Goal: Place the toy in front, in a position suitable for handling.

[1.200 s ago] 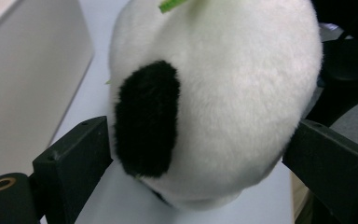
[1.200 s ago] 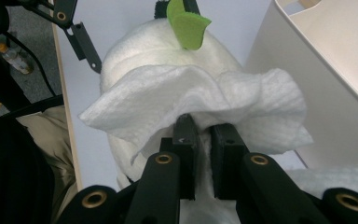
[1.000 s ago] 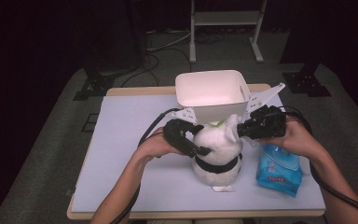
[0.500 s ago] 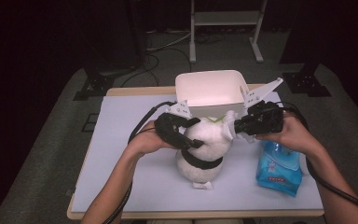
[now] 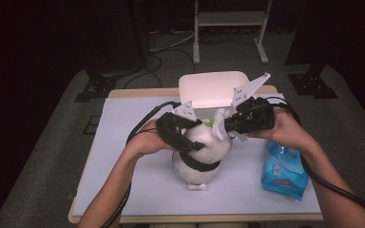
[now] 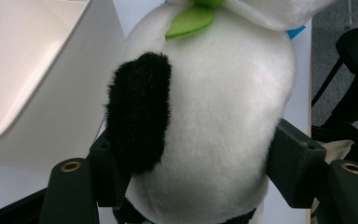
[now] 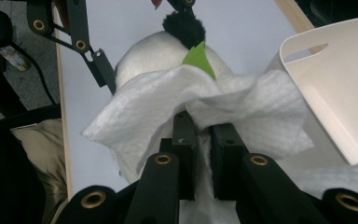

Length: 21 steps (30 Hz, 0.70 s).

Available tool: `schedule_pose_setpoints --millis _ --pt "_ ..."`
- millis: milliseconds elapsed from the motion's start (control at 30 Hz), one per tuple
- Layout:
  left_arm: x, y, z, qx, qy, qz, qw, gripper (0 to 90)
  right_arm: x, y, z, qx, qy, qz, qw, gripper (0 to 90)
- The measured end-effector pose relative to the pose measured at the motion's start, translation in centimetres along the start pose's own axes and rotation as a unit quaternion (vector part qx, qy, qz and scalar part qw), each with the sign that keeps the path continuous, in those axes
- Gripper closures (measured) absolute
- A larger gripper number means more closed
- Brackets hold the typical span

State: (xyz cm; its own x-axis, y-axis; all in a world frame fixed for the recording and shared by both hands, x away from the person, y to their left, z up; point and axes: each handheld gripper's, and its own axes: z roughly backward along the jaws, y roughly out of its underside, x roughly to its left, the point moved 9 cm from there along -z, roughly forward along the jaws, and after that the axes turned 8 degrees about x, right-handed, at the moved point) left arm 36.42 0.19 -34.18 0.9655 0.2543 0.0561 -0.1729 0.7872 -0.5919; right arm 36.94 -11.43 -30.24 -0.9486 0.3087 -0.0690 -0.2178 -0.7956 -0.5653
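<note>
bin (image 5: 209, 89) behind plush panda (image 5: 202, 152)

Black hand-held gripper (image 5: 197, 142) with brass-ringed screw holes, trailing black cable.

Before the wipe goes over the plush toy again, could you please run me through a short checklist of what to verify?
1. Left tongs clamped on the plush panda: ok, both pads press its sides.
2. Right tongs pinching the white wipe: ok, jaws shut on a fold.
3. Wipe meeting the panda's head: ok, it is draped against the top.
4. Panda upright: ok, held above the table.
5. White bin clear of the work: ok, it stands just behind.
6. Blue wipe pack out of the way: ok, at the right, apart from the panda.
</note>
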Motion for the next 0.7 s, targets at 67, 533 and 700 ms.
schedule_pose_setpoints --millis 67,533,700 --pt "-0.1 0.0 -0.3 -0.001 0.003 0.000 1.0000 31.5 0.0 0.1 -0.2 0.001 -0.001 -0.001 1.0000 81.2" --pt "-0.4 0.4 -1.7 -0.034 0.037 0.023 0.9984 13.0 -0.1 2.9 -1.1 0.015 -0.024 -0.023 0.9993 81.4" --pt "-0.4 1.1 -2.4 -0.034 0.048 0.027 0.9979 10.0 -0.2 3.8 -0.8 0.015 -0.025 -0.027 0.9992 81.3"
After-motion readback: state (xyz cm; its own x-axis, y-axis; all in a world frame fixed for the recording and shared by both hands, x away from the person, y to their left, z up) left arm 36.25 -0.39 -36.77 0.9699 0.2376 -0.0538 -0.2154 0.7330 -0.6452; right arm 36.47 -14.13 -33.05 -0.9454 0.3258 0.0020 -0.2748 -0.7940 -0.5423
